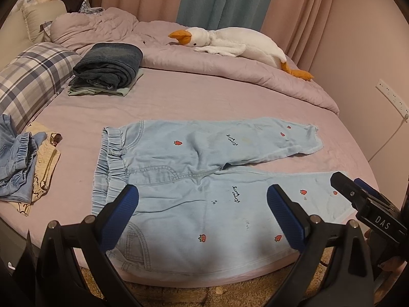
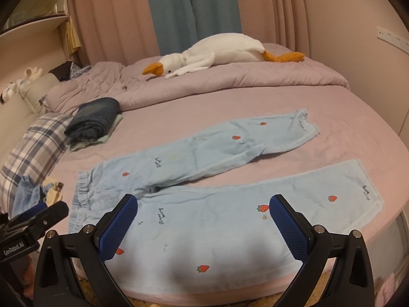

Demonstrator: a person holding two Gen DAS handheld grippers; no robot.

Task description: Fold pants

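Observation:
Light blue pants (image 1: 194,179) with red strawberry prints lie spread flat on the pink bed, waistband to the left, both legs running right and apart. They also show in the right wrist view (image 2: 230,217). My left gripper (image 1: 202,199) is open and empty, held above the seat of the pants near the front edge. My right gripper (image 2: 203,209) is open and empty above the near leg. The right gripper's tip shows at the right of the left wrist view (image 1: 358,197). The left gripper shows at the left of the right wrist view (image 2: 38,217).
A stack of folded dark jeans (image 1: 110,66) sits at the back left. A heap of denim and cream clothes (image 1: 25,166) lies at the left edge. A plaid pillow (image 1: 33,81), a rumpled duvet (image 1: 204,61) and a plush goose (image 1: 237,43) lie behind.

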